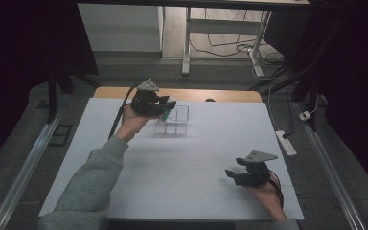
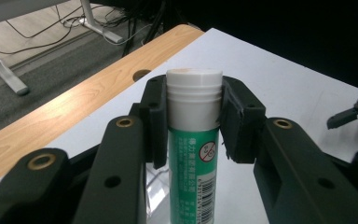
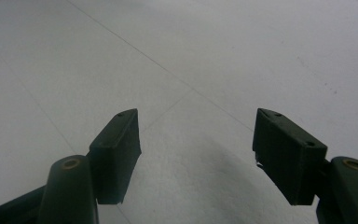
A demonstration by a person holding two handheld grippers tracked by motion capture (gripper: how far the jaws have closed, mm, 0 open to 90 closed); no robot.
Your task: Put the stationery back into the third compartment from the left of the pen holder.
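Black jaws of the left gripper (image 2: 193,123), nearest the lens in the left gripper view, stand clamped on a green-labelled cylindrical tube with a white ribbed cap (image 2: 194,140); the pads bear on the cap and the top of the label, one on each side, and the tube stands upright between them with its lower end cut off by the bottom edge of the frame. In the high view this gripper (image 1: 167,106) sits in the upper middle of the frame, at the left edge of a small clear plastic organiser divided into square compartments (image 1: 178,125), with the tube's green body (image 1: 166,114) hanging at or just over the organiser's near-left wall (which compartment it is aimed at cannot be told). Both rest on or over a white table cover (image 1: 182,172), with a strip of wooden tabletop (image 1: 230,95) showing behind it. Right gripper (image 1: 242,176), lower right of the high view, is held by a hand low over bare cover, well apart from the organiser; its own view shows the jaws spread wide with nothing between them. Risks, as judged: the hold is high, partly on the smooth cap, so the tube could swing or slip downward; if its foot meets a wall or divider rather than an opening, the light organiser, which nothing steadies, may slide or tip; letting go before the tube is seated could leave it to topple.
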